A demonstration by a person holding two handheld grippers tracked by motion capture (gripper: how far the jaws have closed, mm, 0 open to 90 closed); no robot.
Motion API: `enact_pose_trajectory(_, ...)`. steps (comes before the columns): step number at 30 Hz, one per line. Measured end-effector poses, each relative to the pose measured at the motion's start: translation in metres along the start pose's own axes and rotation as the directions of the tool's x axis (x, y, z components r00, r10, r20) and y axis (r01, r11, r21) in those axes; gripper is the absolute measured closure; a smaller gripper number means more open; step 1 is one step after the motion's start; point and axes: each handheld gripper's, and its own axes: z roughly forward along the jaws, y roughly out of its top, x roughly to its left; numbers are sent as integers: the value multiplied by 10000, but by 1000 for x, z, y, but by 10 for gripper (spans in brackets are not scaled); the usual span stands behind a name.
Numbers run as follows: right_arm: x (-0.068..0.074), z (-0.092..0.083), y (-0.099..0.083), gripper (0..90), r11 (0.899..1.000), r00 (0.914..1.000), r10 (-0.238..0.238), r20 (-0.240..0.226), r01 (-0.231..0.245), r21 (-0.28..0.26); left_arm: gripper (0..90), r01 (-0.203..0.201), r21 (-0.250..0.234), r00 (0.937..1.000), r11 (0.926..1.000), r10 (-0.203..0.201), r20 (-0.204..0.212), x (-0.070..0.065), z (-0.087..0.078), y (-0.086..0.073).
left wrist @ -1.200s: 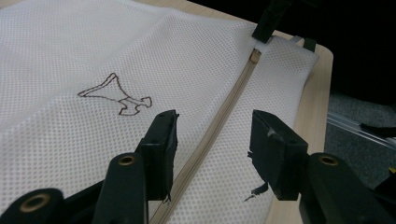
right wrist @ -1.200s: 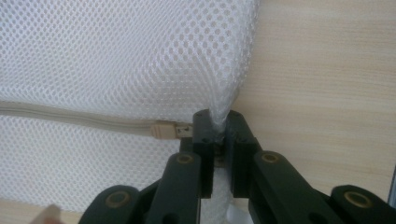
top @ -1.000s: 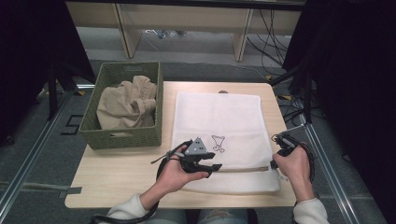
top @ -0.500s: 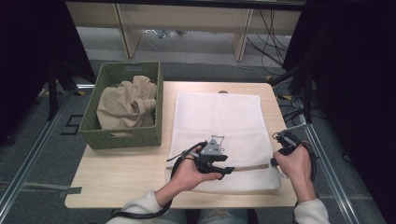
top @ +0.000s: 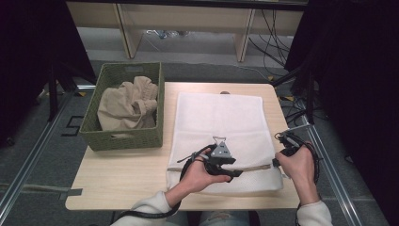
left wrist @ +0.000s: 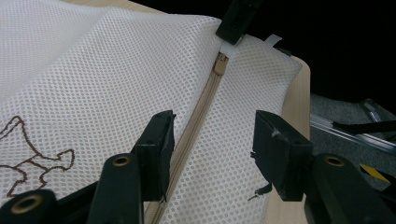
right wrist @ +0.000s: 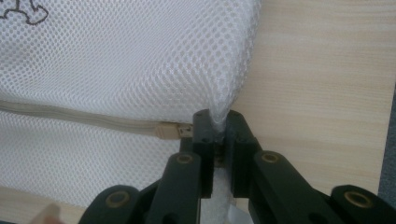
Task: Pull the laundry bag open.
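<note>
Green basket (top: 123, 136) with a beige cloth (top: 126, 103) sits at table left; the white mesh bag (top: 219, 115) lies flat mid-table, just beside it. Left gripper (left wrist: 212, 140) over the bag's near end, jaws spread and just been opening, straddling the zipper (left wrist: 198, 112), nothing pinched. Right gripper (right wrist: 217, 140) pressed together on the bag's right edge by the zipper end.

The embroidered outline (left wrist: 28, 154) on the mesh laundry bag (left wrist: 116, 60) is cut off at the left edge; its figure cannot be told.
</note>
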Motion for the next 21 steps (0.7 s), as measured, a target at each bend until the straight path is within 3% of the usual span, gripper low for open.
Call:
enact_pose_trajectory(1, 4, -2, -1, 849, 9991, 9991, 405, 88, -405, 86, 477, 72, -69, 9999, 9999, -73, -81, -1, 1, 0)
enact_pose_trajectory(2, 1, -2, 0, 849, 10000, 10000, 29, 38, -29, -65, 477, -50, -12, 9998, 10000, 50, -170, -1, 2, 0)
enact_pose_trajectory(9, 6, -8, -2, 849, 9991, 9999, -119, -17, 118, -407, 496, -216, -99, 9998, 9997, 217, 51, -3, 12, 7)
enact_pose_trajectory(11, 11, -12, -2, 850, 9989, 9992, 393, -36, -394, -248, 500, -266, -42, 9996, 9996, 266, 63, -3, 13, 10)
enact_pose_trajectory(13, 9, -11, -2, 849, 9993, 9999, -106, -26, 105, -360, 506, -311, -48, 9995, 9995, 312, 37, -4, 17, 13)
enact_pose_trajectory(17, 10, -11, -2, 850, 9993, 9998, -170, -78, 167, -345, 535, -88, -183, 9999, 9998, 90, 113, -6, 24, 16)
enact_pose_trajectory(18, 13, -12, -2, 849, 9993, 9998, 181, -109, -184, -339, 538, -102, -101, 9999, 9999, 103, 92, -7, 25, 16)
enact_pose_trajectory(20, 14, -14, -3, 850, 9993, 9998, 165, -85, -168, -335, 542, -247, -44, 9996, 9997, 248, 110, -8, 29, 17)
enact_pose_trajectory(21, 11, -14, -2, 850, 9986, 9995, -288, -122, 282, -458, 545, -172, -67, 9997, 9998, 173, 193, -9, 31, 18)
